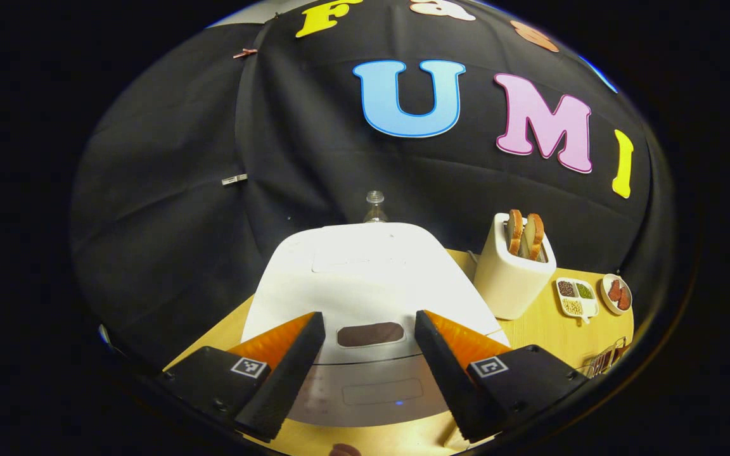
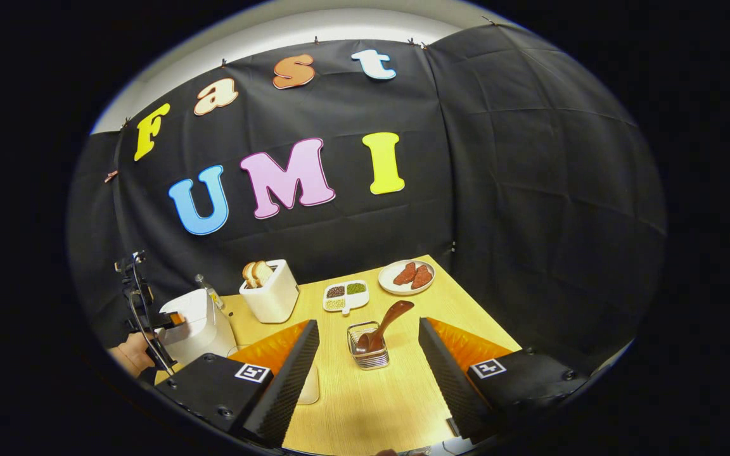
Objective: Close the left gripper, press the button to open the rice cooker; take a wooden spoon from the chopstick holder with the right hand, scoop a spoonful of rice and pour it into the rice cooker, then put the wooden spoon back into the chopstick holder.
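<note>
Straddling the rice cooker [image 1: 365, 297], my left gripper [image 1: 370, 345] is hanging spread above its button [image 1: 370, 334], not yet closed for pressing. My right gripper [image 2: 368, 354] is waiting spread, framing the wooden spoon [image 2: 384, 326] leaning in the chopstick holder [image 2: 368, 356] ahead.

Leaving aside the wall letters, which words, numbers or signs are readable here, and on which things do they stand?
No readable words or numbers.
Left tongs: square black-and-white code markers, no text.
Right tongs: the same markers, no text.
Rice cooker: front panel marks too faint and blurred to read; one small blue light.
Toaster: no text visible.
</note>
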The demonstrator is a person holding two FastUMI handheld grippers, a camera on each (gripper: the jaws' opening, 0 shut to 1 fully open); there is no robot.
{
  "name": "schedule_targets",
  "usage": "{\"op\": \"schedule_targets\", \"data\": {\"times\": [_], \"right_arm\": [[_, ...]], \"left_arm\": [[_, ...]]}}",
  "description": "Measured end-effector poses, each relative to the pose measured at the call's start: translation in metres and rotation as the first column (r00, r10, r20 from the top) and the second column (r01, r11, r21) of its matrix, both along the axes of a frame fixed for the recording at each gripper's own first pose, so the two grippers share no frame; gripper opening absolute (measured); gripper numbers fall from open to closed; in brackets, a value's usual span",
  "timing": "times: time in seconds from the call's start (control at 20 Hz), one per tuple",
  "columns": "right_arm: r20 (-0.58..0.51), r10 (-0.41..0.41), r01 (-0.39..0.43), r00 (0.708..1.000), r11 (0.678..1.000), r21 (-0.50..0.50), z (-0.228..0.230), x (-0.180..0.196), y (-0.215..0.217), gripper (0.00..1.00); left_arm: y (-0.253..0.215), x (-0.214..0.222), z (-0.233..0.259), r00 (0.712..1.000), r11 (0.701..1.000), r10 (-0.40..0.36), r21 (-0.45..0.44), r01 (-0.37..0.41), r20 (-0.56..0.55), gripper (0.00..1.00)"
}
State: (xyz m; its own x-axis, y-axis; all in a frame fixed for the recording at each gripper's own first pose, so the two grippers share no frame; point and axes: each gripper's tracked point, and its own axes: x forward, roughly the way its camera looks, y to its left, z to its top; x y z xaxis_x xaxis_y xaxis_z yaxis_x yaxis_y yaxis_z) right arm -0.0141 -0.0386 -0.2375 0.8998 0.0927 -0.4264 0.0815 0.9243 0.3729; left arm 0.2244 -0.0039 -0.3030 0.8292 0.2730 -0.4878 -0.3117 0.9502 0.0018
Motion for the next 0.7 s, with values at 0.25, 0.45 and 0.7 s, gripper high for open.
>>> {"op": "schedule_targets", "data": {"times": [0.25,0.45,0.7], "right_arm": [[-0.003,0.003,-0.003,1.0,1.0,0.005,-0.001,0.001,0.002,0.99],[0.0,-0.002,0.002,1.0,1.0,0.011,-0.001,0.001,0.002,0.98],[0.01,0.005,-0.005,1.0,1.0,-0.004,0.002,0.004,0.003,0.98]], "left_arm": [[-0.001,-0.001,-0.002,1.0,1.0,-0.004,0.007,0.004,0.024,1.0],[-0.002,0.0,0.0,1.0,1.0,-0.018,0.015,0.018,0.025,1.0],[0.0,-0.008,0.028,0.987,0.995,-0.04,-0.083,0.054,0.157,0.98]]}}
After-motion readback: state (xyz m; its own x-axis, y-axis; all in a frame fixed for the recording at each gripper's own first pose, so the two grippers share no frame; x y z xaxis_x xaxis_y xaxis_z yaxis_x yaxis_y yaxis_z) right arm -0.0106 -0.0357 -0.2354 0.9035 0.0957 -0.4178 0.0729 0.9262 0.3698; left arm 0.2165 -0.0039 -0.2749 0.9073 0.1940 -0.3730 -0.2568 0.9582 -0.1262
